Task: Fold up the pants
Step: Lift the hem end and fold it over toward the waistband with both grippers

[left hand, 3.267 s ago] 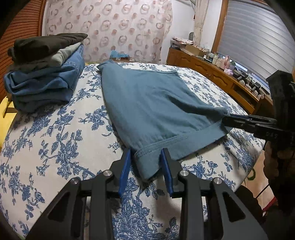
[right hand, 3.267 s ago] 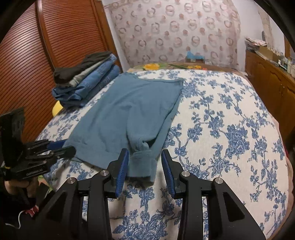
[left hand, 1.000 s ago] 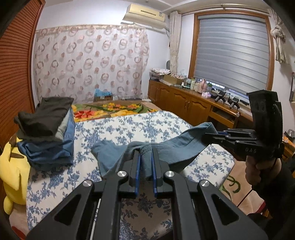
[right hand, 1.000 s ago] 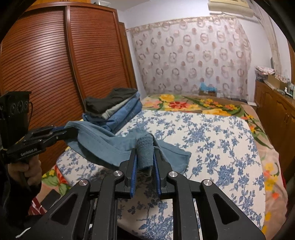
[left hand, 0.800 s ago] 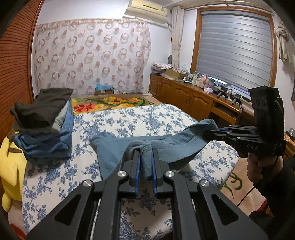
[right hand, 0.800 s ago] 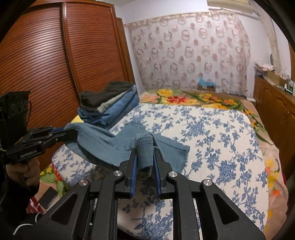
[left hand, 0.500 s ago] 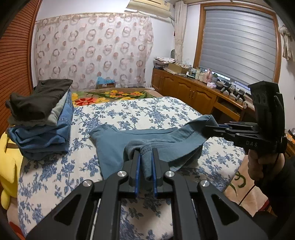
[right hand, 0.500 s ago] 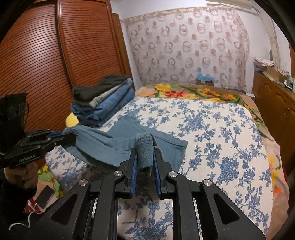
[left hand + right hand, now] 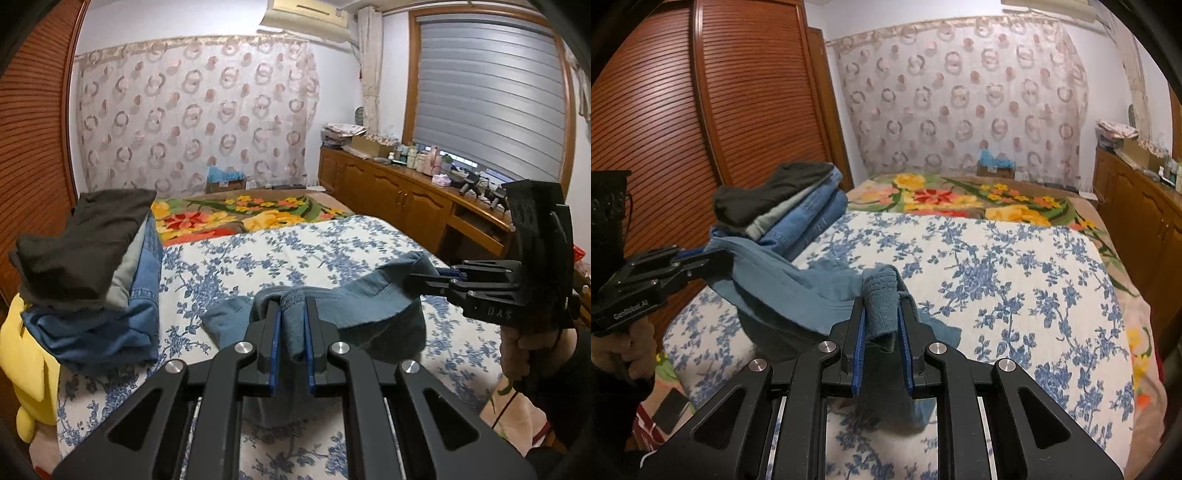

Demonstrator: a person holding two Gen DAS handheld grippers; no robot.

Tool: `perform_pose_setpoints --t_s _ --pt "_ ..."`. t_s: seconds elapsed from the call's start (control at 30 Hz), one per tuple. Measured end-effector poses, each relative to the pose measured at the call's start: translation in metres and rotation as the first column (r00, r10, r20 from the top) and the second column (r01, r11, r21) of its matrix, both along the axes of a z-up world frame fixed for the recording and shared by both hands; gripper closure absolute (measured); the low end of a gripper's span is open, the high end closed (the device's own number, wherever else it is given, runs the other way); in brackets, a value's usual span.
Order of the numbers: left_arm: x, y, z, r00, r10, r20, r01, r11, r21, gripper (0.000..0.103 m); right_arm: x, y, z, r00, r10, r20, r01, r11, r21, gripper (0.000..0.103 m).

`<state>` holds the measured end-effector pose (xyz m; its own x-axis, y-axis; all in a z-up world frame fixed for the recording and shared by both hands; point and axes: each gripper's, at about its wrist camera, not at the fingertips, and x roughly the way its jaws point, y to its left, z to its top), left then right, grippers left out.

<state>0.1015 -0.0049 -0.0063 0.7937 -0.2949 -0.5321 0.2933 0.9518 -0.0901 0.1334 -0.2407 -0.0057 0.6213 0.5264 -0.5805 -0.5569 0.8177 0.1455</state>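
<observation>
The left gripper point(image 9: 291, 325) is closed tightly on a bunched edge of the blue-grey pants point(image 9: 369, 299), and a short end of cloth hangs down between its blue pads. The right gripper point(image 9: 882, 325) is closed in the same way on another bunched corner of the pants point(image 9: 798, 291). The cloth stretches between the two grippers and is lifted above the bed point(image 9: 1015, 277). Its lower part hangs down behind the fingers, so I cannot tell how much of it touches the floral bedspread. A further part lies on the bedspread, but its shape is hard to read. In the left view the person's right hand point(image 9: 532, 343) is partly cut off by the picture edge.

Farther back on the left side of the bed stands a pile of folded clothes point(image 9: 92, 273), jeans below and a dark piece on top. A yellow plush toy point(image 9: 26, 362) is half hidden beside it. Behind are a patterned curtain point(image 9: 960, 99) and a wooden sideboard point(image 9: 406, 195) with small items too blurred to name.
</observation>
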Motion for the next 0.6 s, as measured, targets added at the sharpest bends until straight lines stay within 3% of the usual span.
perform_pose_setpoints --t_s 0.17,0.3,0.4,0.6 --pt "0.014 0.002 -0.017 0.999 0.018 -0.037 -0.017 1.0 0.011 0.092 0.014 0.008 -0.02 0.999 -0.002 -0.054 0.001 1.0 -0.021 0.089" --pt "0.015 0.001 -0.027 0.999 0.022 -0.044 -0.021 0.999 0.035 0.075 0.022 0.012 -0.033 0.997 -0.011 -0.083 0.007 0.999 -0.045 0.089" --pt "0.012 0.004 -0.031 0.998 0.013 -0.062 -0.012 0.999 0.03 0.069 0.027 0.014 -0.04 0.995 -0.014 -0.096 0.008 0.998 -0.06 0.089" --pt "0.004 0.013 -0.05 0.994 0.023 -0.111 -0.019 0.999 0.032 0.068 0.031 0.019 -0.046 0.995 -0.022 -0.096 0.014 0.996 -0.084 0.087"
